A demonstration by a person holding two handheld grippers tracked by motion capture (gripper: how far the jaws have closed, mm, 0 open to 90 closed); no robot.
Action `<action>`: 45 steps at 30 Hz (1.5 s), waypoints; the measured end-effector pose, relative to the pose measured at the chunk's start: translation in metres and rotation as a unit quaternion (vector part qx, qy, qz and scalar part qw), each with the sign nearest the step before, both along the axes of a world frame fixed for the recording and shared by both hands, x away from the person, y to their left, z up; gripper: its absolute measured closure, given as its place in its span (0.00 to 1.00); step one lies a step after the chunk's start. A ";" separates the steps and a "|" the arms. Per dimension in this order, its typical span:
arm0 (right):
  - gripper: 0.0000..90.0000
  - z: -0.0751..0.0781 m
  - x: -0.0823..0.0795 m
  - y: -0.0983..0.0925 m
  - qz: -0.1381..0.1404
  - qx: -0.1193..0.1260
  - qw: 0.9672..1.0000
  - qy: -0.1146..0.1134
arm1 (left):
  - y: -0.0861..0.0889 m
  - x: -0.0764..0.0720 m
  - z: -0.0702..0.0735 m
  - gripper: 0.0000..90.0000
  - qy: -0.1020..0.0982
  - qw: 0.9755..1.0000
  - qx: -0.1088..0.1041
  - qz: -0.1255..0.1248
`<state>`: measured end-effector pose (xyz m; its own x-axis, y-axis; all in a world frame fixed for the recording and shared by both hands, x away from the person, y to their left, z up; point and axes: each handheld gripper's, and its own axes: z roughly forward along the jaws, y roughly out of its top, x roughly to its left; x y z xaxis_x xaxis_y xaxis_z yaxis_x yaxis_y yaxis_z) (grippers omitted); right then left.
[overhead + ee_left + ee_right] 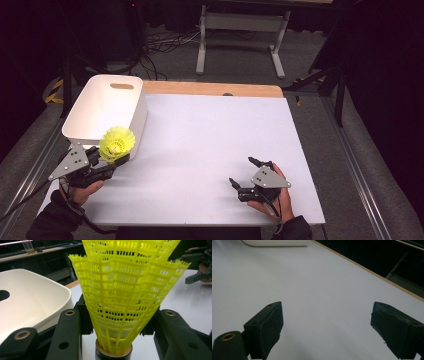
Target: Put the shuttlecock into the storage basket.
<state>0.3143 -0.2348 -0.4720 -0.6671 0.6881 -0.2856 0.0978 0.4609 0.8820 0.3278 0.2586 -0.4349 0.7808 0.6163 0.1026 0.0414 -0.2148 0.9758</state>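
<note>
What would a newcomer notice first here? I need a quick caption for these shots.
The bright yellow shuttlecock stands out, clamped in the left gripper at the table's left, beside the white bin. The right gripper rests open on the bare white tabletop at lower right.

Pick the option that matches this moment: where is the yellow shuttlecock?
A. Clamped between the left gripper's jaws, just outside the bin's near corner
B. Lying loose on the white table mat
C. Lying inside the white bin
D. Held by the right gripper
A: the left gripper has its jaws closed on the yellow shuttlecock by the skirt, beside the near corner of the white bin, while the right gripper stands open with nothing in it.
</note>
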 end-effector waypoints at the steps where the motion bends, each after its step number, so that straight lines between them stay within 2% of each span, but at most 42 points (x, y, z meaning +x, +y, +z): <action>1: 0.13 0.000 0.000 0.000 0.000 0.001 1.000 0.000 | 0.001 0.000 0.002 0.63 0.000 1.000 0.002 0.004; 3: 0.13 0.001 0.000 -0.001 -0.003 0.001 1.000 -0.001 | 0.002 -0.001 0.004 0.63 0.000 1.000 -0.001 0.005; 4: 0.13 0.001 0.001 -0.001 -0.003 0.002 1.000 -0.001 | 0.004 -0.002 0.007 0.63 0.001 1.000 0.006 0.007; 7: 0.13 0.002 0.001 -0.002 -0.004 0.003 1.000 -0.002 | 0.008 -0.003 0.012 0.63 -0.001 1.000 0.010 0.017; 12: 0.13 0.001 0.001 -0.003 -0.002 0.006 1.000 0.002 | 0.014 -0.001 0.019 0.63 0.004 0.999 0.009 0.031; 15: 0.13 0.001 0.001 -0.003 -0.004 0.004 1.000 0.000 | 0.019 0.002 0.028 0.63 0.003 1.000 -0.002 0.030; 22: 0.13 0.001 0.003 -0.005 -0.010 0.009 1.000 -0.001 | 0.019 0.008 0.041 0.63 0.002 0.999 0.006 0.032; 32: 0.14 -0.003 0.005 -0.007 -0.016 -0.001 1.000 -0.001 | 0.027 0.030 0.056 0.62 0.009 0.999 0.000 0.051; 40: 0.14 -0.004 0.007 -0.011 -0.025 0.006 1.000 0.001 | 0.028 0.042 0.064 0.62 0.014 0.998 0.015 0.058; 42: 0.14 -0.004 0.007 -0.011 -0.026 0.005 1.000 0.001 | 0.028 0.052 0.067 0.63 0.024 0.998 0.018 0.058; 44: 0.14 -0.004 0.007 -0.011 -0.026 0.004 1.000 0.002 | 0.029 0.055 0.068 0.63 0.027 0.998 0.016 0.055; 45: 0.14 -0.004 0.007 -0.011 -0.026 0.004 1.000 0.002 | 0.029 0.059 0.069 0.63 0.030 0.998 0.022 0.056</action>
